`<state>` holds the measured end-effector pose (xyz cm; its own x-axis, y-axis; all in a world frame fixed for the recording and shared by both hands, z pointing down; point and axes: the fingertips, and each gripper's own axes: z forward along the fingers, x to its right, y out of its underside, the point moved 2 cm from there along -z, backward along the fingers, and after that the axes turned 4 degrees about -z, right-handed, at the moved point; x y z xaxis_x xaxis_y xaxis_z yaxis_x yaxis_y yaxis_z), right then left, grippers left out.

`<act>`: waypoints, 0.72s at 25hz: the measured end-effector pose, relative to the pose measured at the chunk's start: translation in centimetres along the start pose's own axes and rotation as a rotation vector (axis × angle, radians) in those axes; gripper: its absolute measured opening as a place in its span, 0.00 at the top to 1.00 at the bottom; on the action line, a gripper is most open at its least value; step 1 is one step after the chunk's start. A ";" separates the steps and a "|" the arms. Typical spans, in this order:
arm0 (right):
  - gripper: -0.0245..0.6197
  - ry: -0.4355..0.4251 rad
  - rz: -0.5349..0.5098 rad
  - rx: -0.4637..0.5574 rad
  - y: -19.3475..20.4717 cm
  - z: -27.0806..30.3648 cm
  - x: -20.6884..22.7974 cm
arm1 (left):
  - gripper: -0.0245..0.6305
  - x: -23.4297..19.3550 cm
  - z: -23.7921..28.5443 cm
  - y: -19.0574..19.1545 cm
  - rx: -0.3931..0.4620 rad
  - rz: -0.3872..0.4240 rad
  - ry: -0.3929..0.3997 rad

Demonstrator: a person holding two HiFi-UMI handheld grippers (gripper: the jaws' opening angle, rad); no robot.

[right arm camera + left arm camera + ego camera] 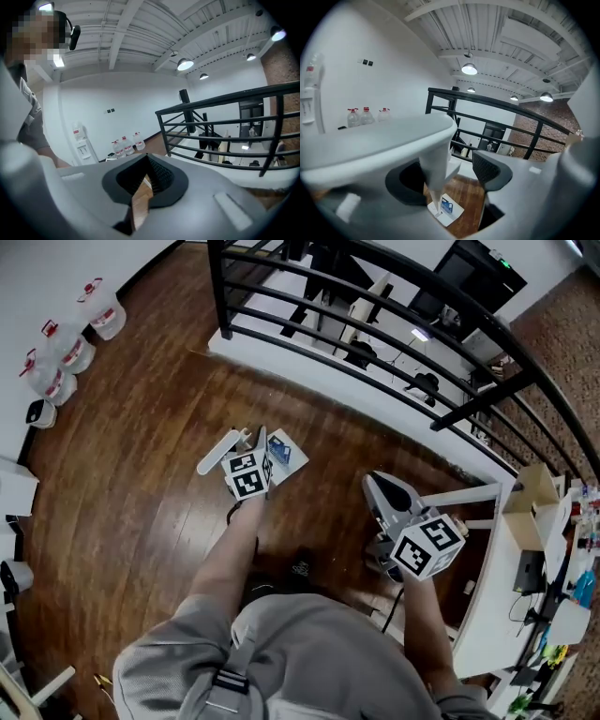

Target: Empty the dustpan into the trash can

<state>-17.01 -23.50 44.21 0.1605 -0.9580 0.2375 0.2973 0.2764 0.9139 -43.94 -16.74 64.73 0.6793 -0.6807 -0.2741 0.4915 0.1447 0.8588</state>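
Pickup step: the left gripper (pixel 251 442) has its jaws apart around what looks like the dustpan (pixel 283 456) handle (pixel 434 176), with the pan on the floor (pixel 169 474) at eleven o'clock. The right gripper (pixel 142 180) is pinched together and empty. Next: clamp the handle and lift level; no trash can is in sight

Dustpan (pixel 434 168): white, sitting tilted. Its flat pan (pixel 284 457) is lying on the wood floor (pixel 159 493) and carrying a small blue item (pixel 446 205). Its long handle (pixel 218 453) is rising from the pan and widening toward me, passing between the parted jaws of my left gripper (pixel 450 177). The right-hand pad is standing clear of it
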 end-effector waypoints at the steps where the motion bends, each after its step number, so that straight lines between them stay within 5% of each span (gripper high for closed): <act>1: 0.96 0.018 0.012 0.000 0.3 -0.3 0.5 | 0.55 0.0 0.4 -0.3 0.010 0.006 -0.009; 4: 0.96 0.063 0.041 0.003 1.2 -1.2 1.3 | 0.69 -0.3 0.9 -0.5 0.018 0.016 -0.027; 13: 0.96 0.126 0.076 0.016 2.0 -1.8 0.6 | 0.67 -0.4 0.9 -2.7 0.009 0.076 0.039; 18: 0.96 0.145 0.074 0.031 1.8 -1.9 -0.5 | 0.66 1.0 -0.8 -6.0 0.052 0.157 0.160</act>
<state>-14.72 -22.38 45.14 0.3154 -0.9136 0.2564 0.2511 0.3409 0.9059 -45.76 -17.73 58.95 0.8252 -0.5295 -0.1965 0.3465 0.1998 0.9165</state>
